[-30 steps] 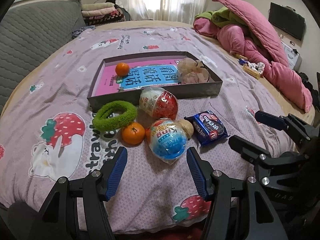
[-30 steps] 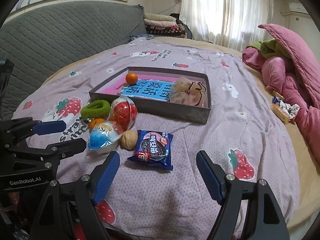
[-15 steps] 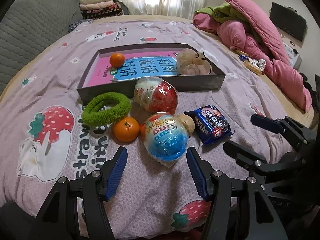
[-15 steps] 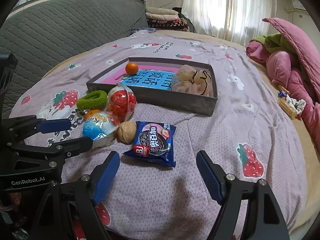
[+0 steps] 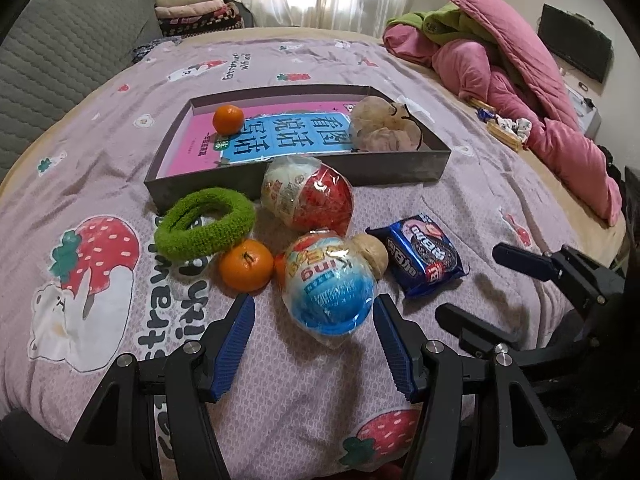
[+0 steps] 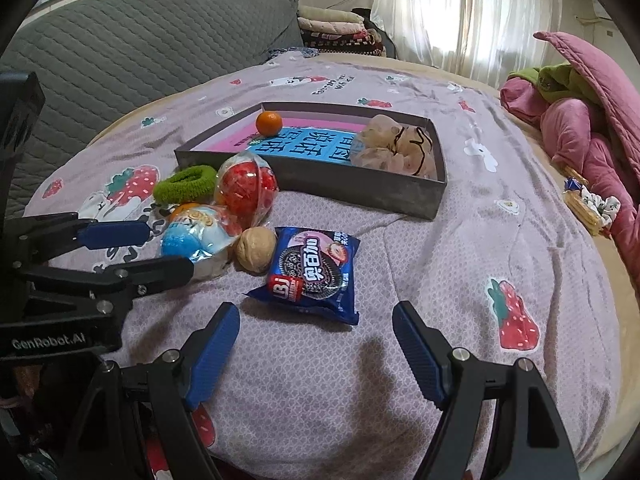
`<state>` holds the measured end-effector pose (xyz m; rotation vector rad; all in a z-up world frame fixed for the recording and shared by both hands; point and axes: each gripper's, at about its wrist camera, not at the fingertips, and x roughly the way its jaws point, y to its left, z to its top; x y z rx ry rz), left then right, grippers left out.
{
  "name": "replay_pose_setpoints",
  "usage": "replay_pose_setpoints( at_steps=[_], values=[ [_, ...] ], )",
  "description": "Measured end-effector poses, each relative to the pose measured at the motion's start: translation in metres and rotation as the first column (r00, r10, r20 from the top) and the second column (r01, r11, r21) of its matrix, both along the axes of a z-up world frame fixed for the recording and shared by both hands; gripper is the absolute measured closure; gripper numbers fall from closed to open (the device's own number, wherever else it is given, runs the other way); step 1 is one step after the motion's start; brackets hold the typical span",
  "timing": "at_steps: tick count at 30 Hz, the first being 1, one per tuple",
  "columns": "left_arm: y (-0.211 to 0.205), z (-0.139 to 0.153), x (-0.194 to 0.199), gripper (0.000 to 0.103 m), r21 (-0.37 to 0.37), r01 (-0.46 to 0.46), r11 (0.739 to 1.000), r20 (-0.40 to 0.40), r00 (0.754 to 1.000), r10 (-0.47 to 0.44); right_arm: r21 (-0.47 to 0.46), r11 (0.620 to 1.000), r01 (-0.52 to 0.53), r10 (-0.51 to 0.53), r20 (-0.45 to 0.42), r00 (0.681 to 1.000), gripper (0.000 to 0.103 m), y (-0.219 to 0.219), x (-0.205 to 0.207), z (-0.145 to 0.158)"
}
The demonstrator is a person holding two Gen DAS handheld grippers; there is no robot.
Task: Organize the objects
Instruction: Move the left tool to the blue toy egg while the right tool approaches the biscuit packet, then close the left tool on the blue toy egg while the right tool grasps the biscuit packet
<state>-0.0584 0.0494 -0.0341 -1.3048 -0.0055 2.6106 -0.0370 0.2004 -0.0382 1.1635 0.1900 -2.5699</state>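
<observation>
A grey box (image 5: 400,168) (image 6: 360,194) on the bed holds a book, a small orange (image 5: 228,119) and a beige mesh pouf (image 5: 384,128). In front of it lie a green hair ring (image 5: 204,222), an orange (image 5: 245,265), a red toy egg (image 5: 308,198), a blue toy egg (image 5: 330,290) (image 6: 196,236), a walnut (image 6: 256,249) and a blue cookie packet (image 5: 422,258) (image 6: 314,274). My left gripper (image 5: 314,308) is open, its tips flanking the near end of the blue egg without touching. My right gripper (image 6: 316,316) is open just short of the cookie packet.
The bed has a purple strawberry-print sheet (image 5: 100,160). Pink and green quilts (image 5: 500,60) are piled at the right. A grey padded headboard (image 6: 120,60) stands at the left, folded blankets (image 5: 196,10) at the back. Small snacks (image 6: 584,208) lie near the right edge.
Both grippers have come slightly lower and closer to the objects. The blue egg now sits between the left tips and the cookie packet lies nearer the right tips. Jaw widths are unchanged.
</observation>
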Motion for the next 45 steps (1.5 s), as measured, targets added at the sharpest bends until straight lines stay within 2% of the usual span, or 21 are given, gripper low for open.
replay_pose_setpoints(
  at_steps=[9,21,33,36,38,41,43,44,45],
  values=[
    [0.009,-0.008,-0.011,0.040,0.005,0.012,1.000,0.024,1.000,-0.012,0.003,1.000,-0.026,0.026,0.016,1.000,0.025,-0.005,-0.005,-0.009],
    [0.017,-0.014,-0.022,0.040,-0.052,0.011,0.999,0.024,1.000,-0.010,0.000,1.000,-0.019,0.019,0.013,1.000,0.025,-0.009,-0.017,-0.014],
    [0.019,-0.017,-0.036,0.040,-0.068,-0.005,0.998,0.046,0.999,0.008,0.030,1.000,0.001,-0.002,0.009,1.000,0.025,-0.020,-0.032,-0.022],
    [0.015,-0.019,-0.035,0.040,-0.054,-0.007,0.999,0.057,0.998,0.010,0.030,1.000,0.002,-0.002,0.014,1.000,0.028,-0.021,-0.034,-0.024],
    [0.013,-0.021,-0.036,0.039,-0.040,-0.007,0.999,0.073,0.997,0.010,0.026,1.000,0.005,-0.006,0.016,1.000,0.037,-0.019,-0.035,-0.024],
    [0.010,-0.023,-0.037,0.039,-0.026,-0.009,1.000,0.091,0.996,0.012,0.030,1.000,0.005,-0.006,0.021,1.000,0.041,-0.017,-0.036,-0.024],
    [0.009,-0.024,-0.038,0.041,-0.019,-0.012,1.000,0.105,0.994,0.014,0.023,1.000,-0.001,0.000,0.031,1.000,0.043,-0.015,-0.037,-0.025],
    [0.008,-0.024,-0.038,0.042,-0.014,-0.012,1.000,0.108,0.994,0.013,0.023,1.000,-0.001,0.001,0.031,1.000,0.050,-0.014,-0.037,-0.025],
    [0.008,-0.025,-0.038,0.044,-0.005,-0.010,1.000,0.112,0.994,0.011,0.024,1.000,-0.002,0.001,0.030,1.000,0.051,-0.012,-0.037,-0.024]
  ],
)
